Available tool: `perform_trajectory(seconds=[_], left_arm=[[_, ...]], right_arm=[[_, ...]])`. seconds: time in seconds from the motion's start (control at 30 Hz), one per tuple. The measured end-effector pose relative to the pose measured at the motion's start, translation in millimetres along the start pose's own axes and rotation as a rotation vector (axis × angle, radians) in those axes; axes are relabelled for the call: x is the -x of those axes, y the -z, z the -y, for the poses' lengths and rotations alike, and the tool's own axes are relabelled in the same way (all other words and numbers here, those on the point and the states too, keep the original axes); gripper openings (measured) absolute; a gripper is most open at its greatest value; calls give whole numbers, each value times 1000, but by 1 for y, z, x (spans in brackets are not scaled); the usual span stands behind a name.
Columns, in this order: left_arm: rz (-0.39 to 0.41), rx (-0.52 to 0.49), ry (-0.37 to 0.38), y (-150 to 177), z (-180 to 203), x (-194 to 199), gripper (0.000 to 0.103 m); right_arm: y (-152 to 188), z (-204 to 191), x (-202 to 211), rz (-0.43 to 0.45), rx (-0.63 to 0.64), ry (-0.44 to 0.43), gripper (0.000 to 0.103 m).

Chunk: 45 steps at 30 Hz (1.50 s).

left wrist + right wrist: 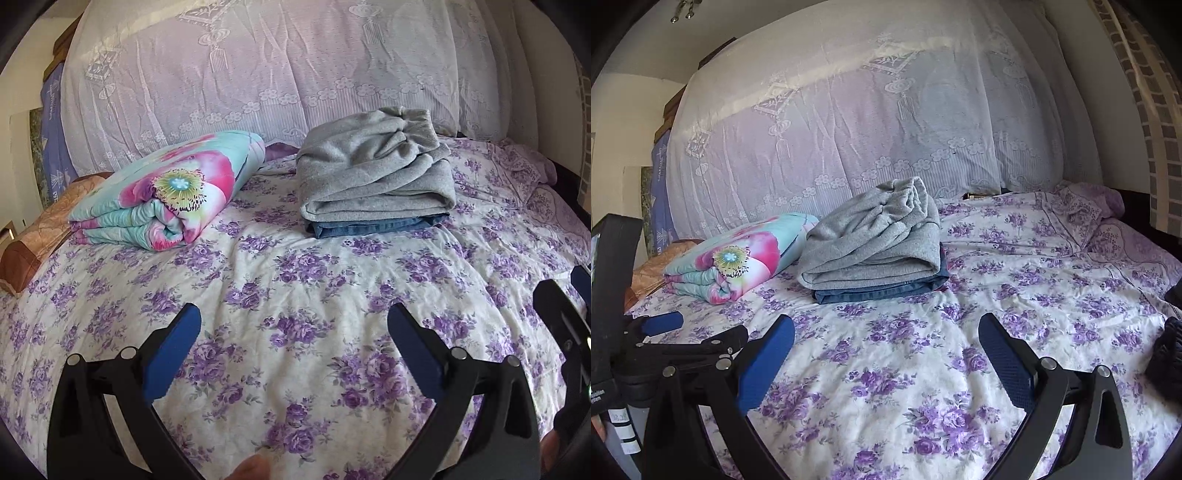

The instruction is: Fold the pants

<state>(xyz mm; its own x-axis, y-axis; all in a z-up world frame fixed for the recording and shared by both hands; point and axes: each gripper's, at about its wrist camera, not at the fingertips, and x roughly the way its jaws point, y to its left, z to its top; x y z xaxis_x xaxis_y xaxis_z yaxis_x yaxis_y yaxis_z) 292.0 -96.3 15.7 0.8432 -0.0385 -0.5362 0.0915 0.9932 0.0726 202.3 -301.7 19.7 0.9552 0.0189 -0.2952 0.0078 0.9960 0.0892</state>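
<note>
Folded grey pants (376, 173) lie on top of folded blue jeans (369, 227) at the far middle of the bed; both show in the right wrist view too, grey pants (875, 247) over jeans (882, 291). My left gripper (293, 332) is open and empty, hovering over the floral bedsheet (295, 280) well short of the pile. My right gripper (886, 339) is open and empty, also short of the pile. The left gripper shows at the left edge of the right wrist view (661, 325).
A folded flowered quilt (166, 192) lies left of the pile. A brown pillow (33, 240) is at the far left. A lace-covered stack of bedding (277, 74) rises behind. A dark item (1167, 350) sits at the bed's right edge.
</note>
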Motion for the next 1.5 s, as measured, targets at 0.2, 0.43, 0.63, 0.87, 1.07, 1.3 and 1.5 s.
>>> perform_trajectory(seconds=[0.2,0.43,0.63,0.87,1.07,1.3,1.5], left_arm=[[24,-16,1,1,5,8,98],[26,-7,0,0,3,10,98],[-8,10,-1,1,-3,3,98],[-204,134,59,28,-47,-24,99],[-221,40,-40,37,-67,-36,99],[-358,59,45,45,-66,-63,99],[-355,29,41,45,-59,-65,99]], right_arm=[[2,-2,-3,-11,8,-4,100],[4,-4,-8,-36,14,1,100],[6,-3,-11,-49,11,1,100],[7,12,-19,-86,-62,3,100],[10,19,-25,-110,-100,8,100],[-28,5,-59,-17,-36,10,100],[-77,-10,-150,-82,41,85,100]])
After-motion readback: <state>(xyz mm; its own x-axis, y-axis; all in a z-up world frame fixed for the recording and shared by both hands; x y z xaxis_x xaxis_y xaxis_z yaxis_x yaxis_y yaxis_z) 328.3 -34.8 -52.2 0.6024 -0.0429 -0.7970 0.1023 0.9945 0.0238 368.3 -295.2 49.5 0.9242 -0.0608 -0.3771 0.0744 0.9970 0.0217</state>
